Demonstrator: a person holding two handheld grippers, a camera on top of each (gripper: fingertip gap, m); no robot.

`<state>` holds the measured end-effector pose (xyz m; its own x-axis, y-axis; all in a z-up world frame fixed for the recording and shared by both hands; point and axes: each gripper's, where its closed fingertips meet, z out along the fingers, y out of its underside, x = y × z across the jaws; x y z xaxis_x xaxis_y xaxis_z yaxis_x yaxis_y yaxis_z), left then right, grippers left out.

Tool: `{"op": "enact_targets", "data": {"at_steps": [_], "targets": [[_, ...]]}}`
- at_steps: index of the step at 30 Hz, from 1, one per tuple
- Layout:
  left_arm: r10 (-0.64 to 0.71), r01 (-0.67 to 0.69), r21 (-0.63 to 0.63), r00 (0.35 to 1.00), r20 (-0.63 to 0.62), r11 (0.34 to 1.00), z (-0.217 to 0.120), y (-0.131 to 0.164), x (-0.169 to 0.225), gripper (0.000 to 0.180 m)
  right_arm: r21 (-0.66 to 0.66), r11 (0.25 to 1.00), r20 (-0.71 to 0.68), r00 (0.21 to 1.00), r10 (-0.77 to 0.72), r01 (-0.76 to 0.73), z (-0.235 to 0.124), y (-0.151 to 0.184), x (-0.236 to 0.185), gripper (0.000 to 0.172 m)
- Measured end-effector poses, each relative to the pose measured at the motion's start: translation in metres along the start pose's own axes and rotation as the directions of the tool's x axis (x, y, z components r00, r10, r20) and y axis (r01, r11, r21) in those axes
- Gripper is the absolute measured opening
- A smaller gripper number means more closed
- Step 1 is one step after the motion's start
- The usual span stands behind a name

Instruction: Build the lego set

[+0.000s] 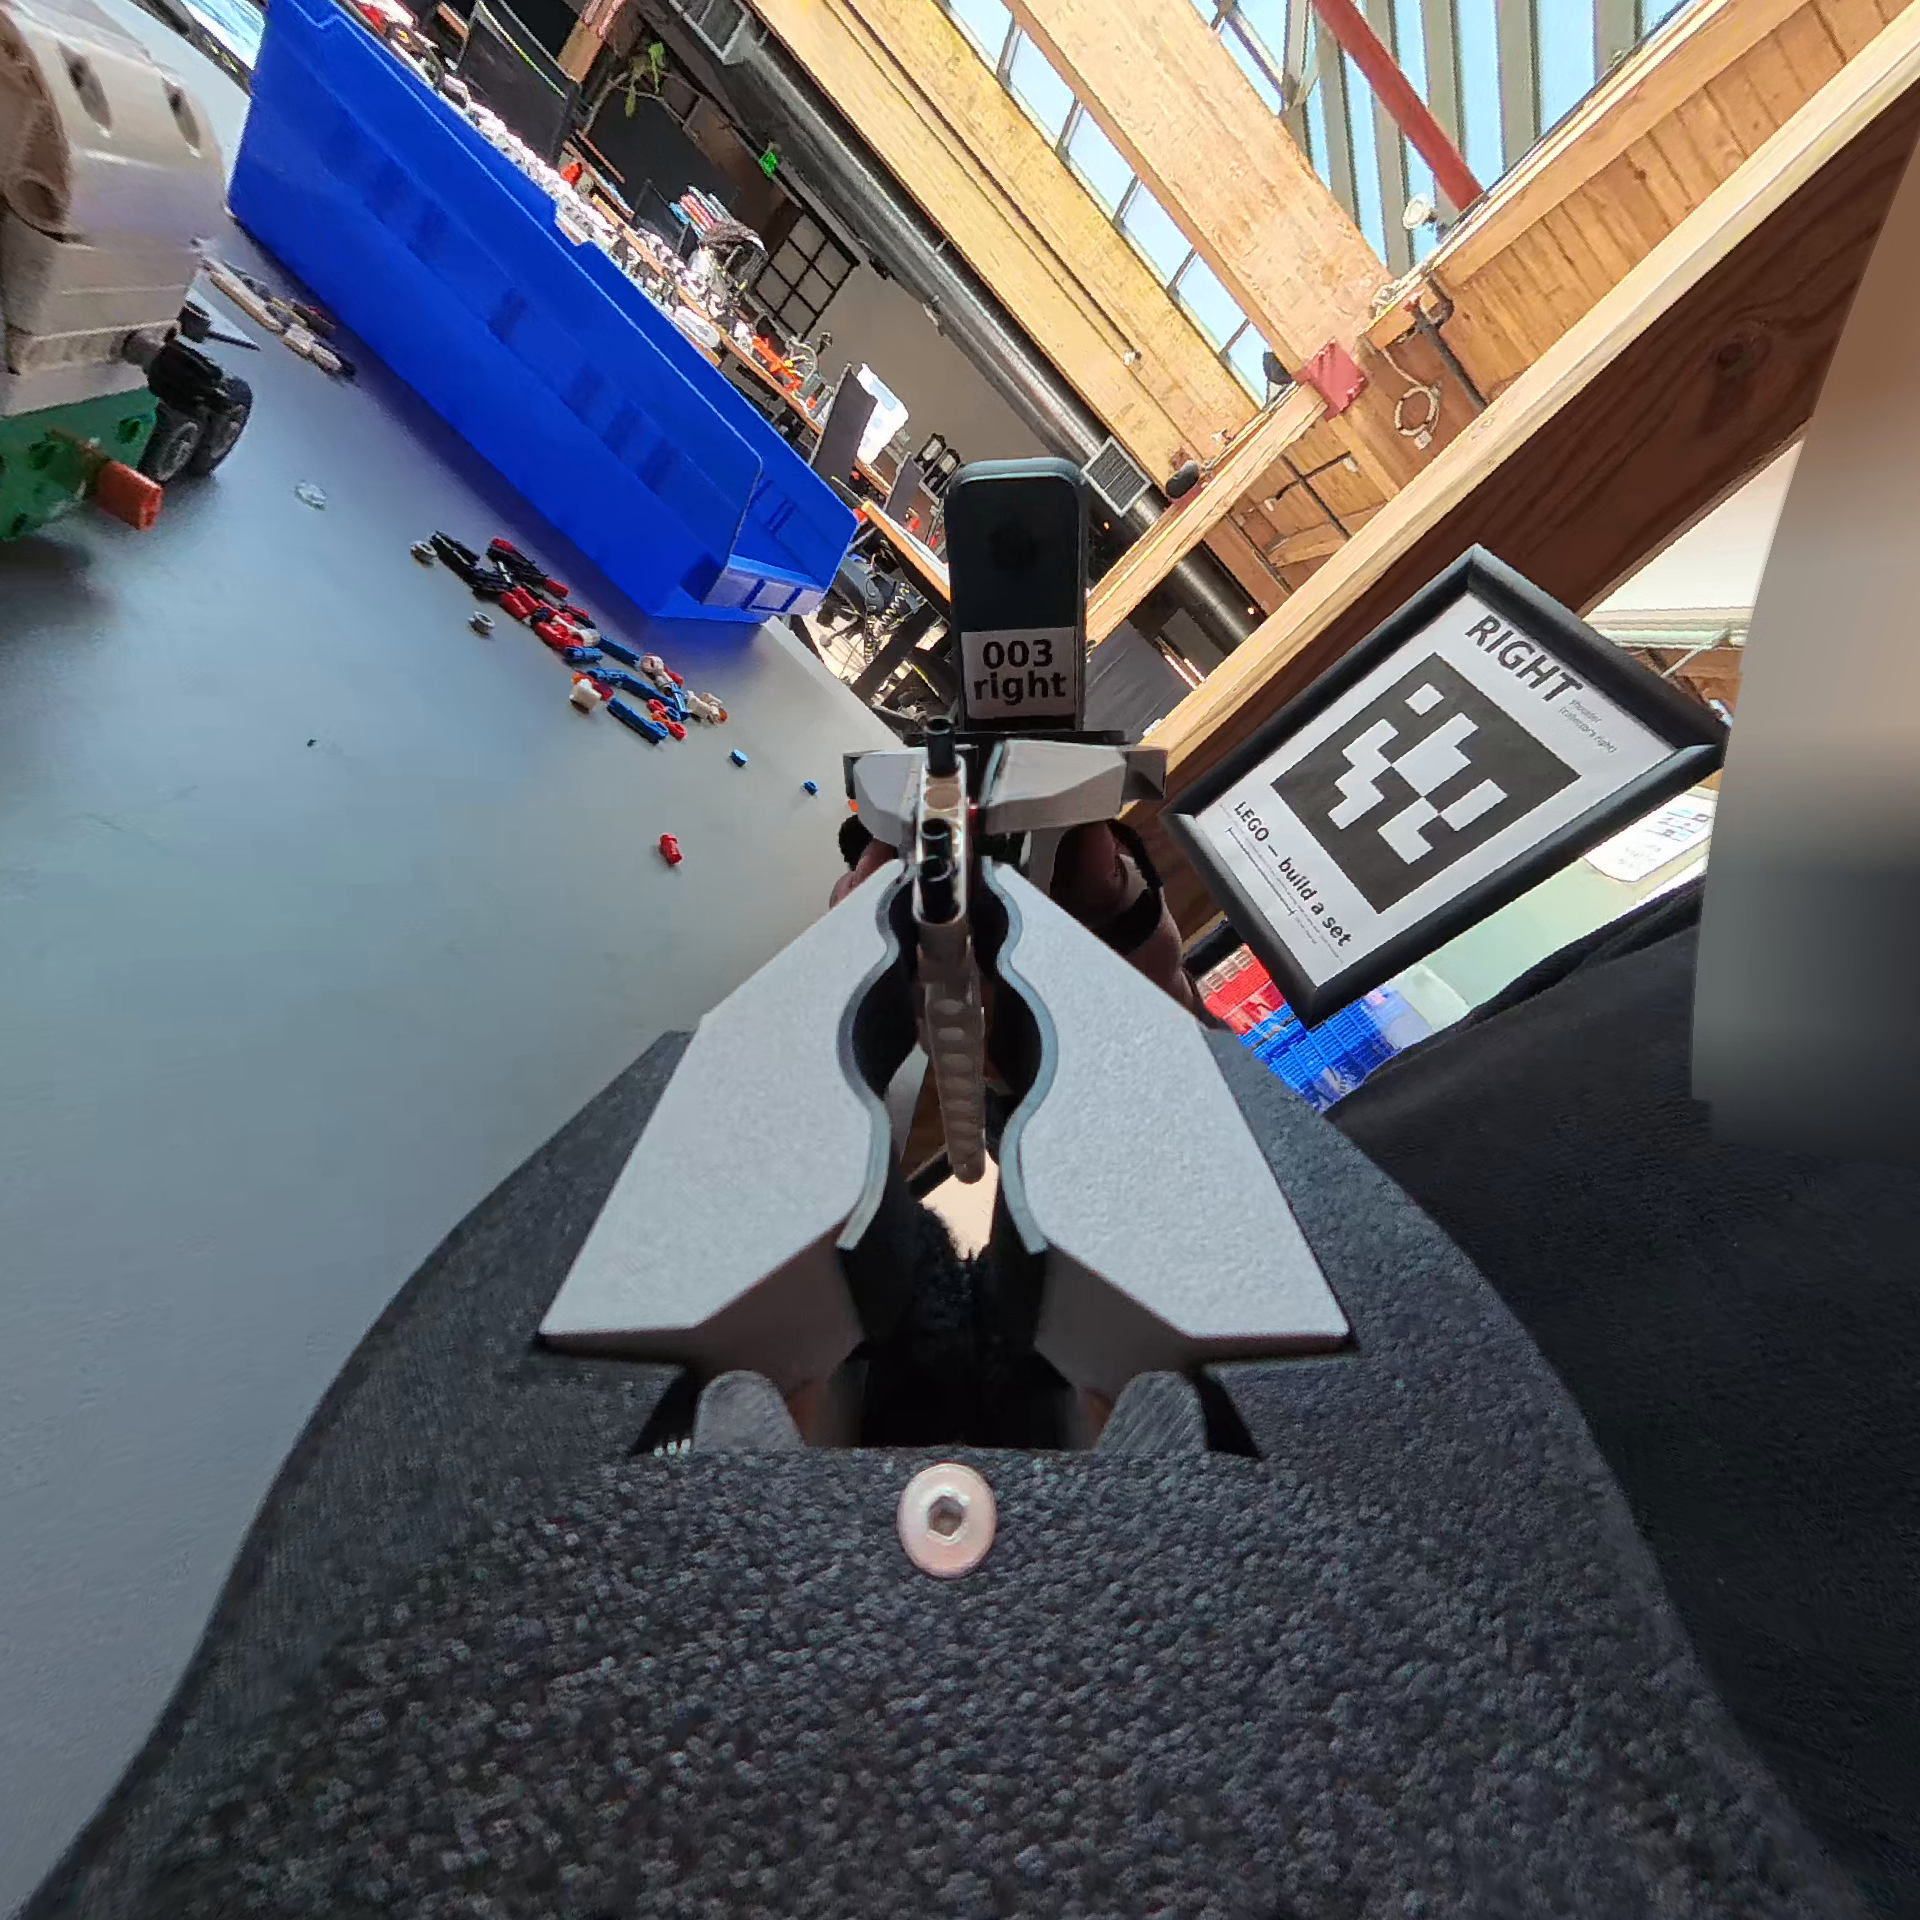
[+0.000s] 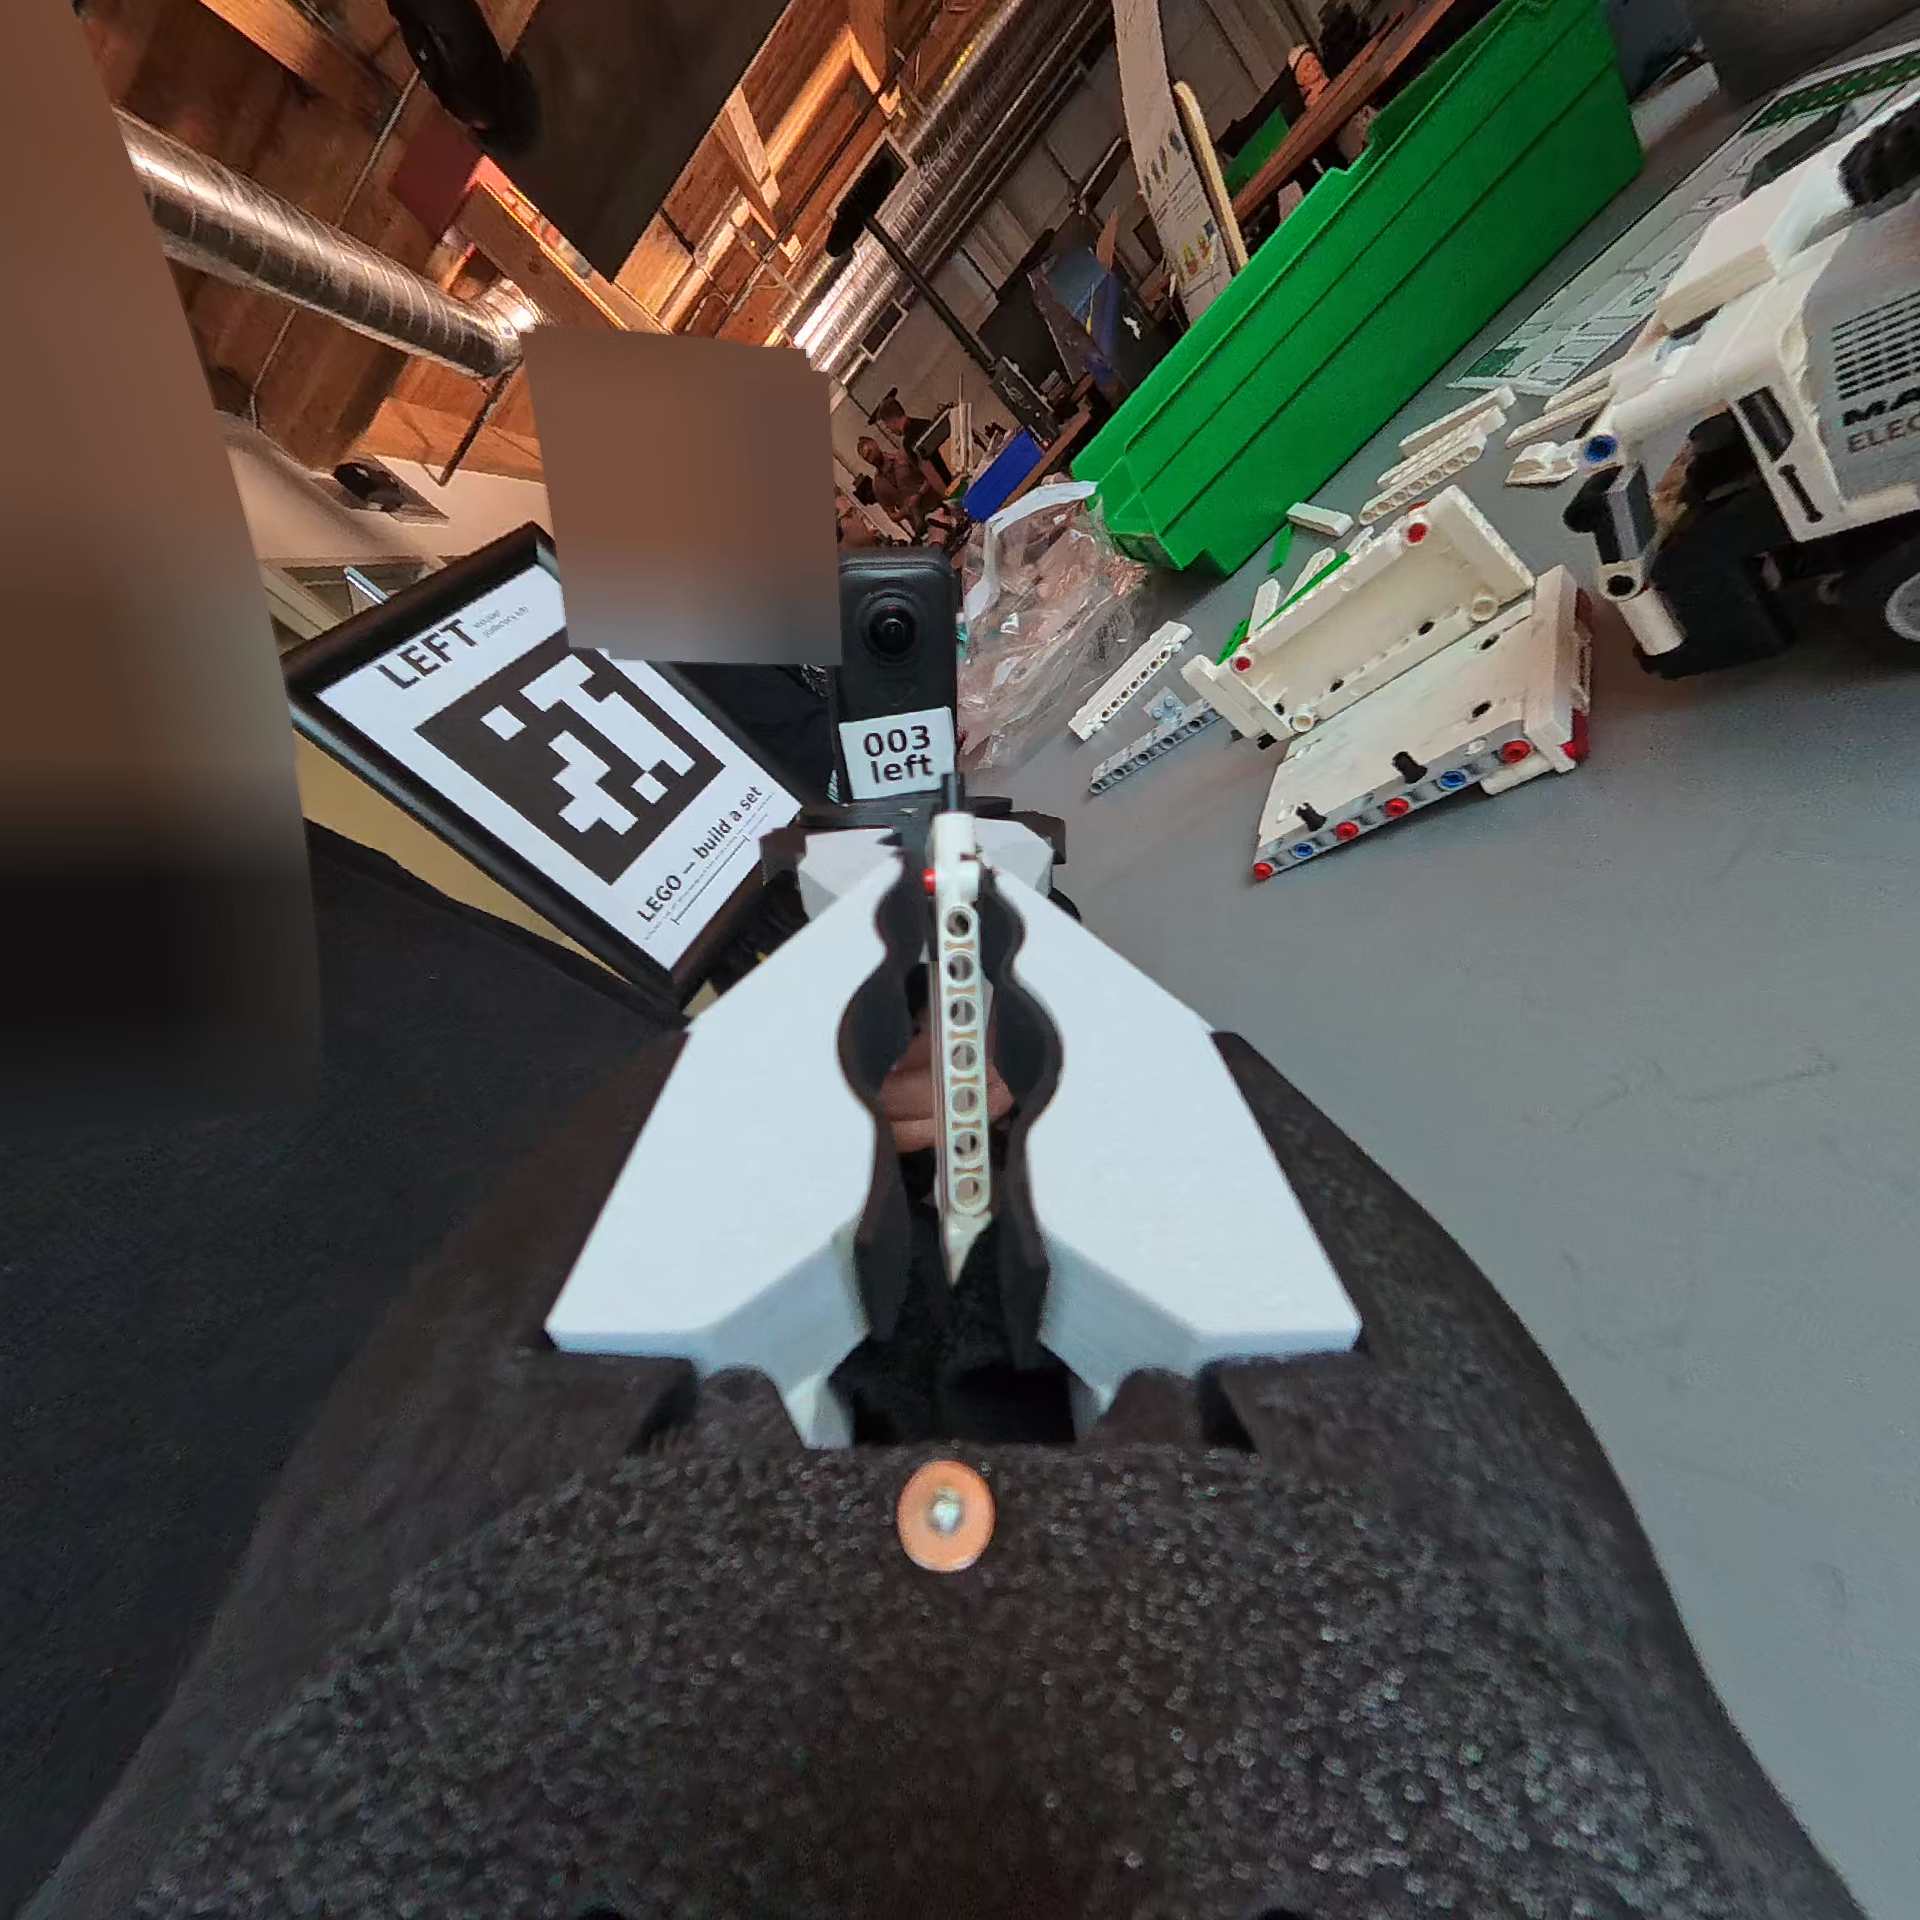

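Observation:
My left gripper [image 1: 940,894] is shut on a white holed beam [image 1: 951,1039] that runs back between its fingers. Black pins [image 1: 935,836] stick out of the beam at the fingertips. My right gripper [image 1: 951,795] faces it tip to tip and closes around the beam's far end. In the right wrist view, my right gripper [image 2: 956,894] is shut on a white holed beam [image 2: 963,1039] with a red pin [image 2: 928,880] at the tips. The left gripper [image 2: 935,842] sits just beyond. I cannot tell whether this is one beam or two joined. Both are held above the grey table [image 1: 260,935].
A blue bin [image 1: 520,312], scattered small parts [image 1: 592,644] and a truck model [image 1: 94,312] lie to the left. A green bin [image 2: 1351,312], a white panel assembly [image 2: 1403,707], a white truck [image 2: 1787,416] and framed marker signs [image 1: 1444,779] [image 2: 561,748] stand around.

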<state>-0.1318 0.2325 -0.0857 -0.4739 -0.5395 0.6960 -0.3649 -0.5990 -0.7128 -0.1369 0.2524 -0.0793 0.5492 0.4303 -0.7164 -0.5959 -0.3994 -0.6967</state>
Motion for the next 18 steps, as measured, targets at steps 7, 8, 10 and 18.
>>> {"op": "enact_targets", "data": {"at_steps": [7, 8, 10, 18], "targets": [[0.016, -0.016, 0.015, 1.0, 0.001, 1.0, -0.002, -0.004, -0.001, 0.004, 0.033, 0.999, -0.001, 1.0, -0.028, 0.028, 0.001, -0.003, -0.001, 0.027], [-0.005, 0.005, 0.044, 1.0, -0.008, 0.999, -0.004, -0.009, -0.002, 0.004, 0.045, 0.998, 0.015, 0.999, -0.05, 0.049, 0.0, -0.006, -0.004, 0.031], [-0.058, 0.06, 0.107, 0.998, -0.029, 0.992, -0.012, -0.021, -0.006, 0.004, 0.034, 0.999, 0.048, 0.998, -0.038, 0.036, -0.007, -0.005, -0.007, 0.036], [-0.144, 0.155, 0.24, 0.988, -0.059, 0.958, -0.026, -0.041, -0.014, 0.006, -0.107, 0.994, -0.005, 1.0, 0.017, -0.017, -0.005, 0.029, 0.008, 0.006]]}}
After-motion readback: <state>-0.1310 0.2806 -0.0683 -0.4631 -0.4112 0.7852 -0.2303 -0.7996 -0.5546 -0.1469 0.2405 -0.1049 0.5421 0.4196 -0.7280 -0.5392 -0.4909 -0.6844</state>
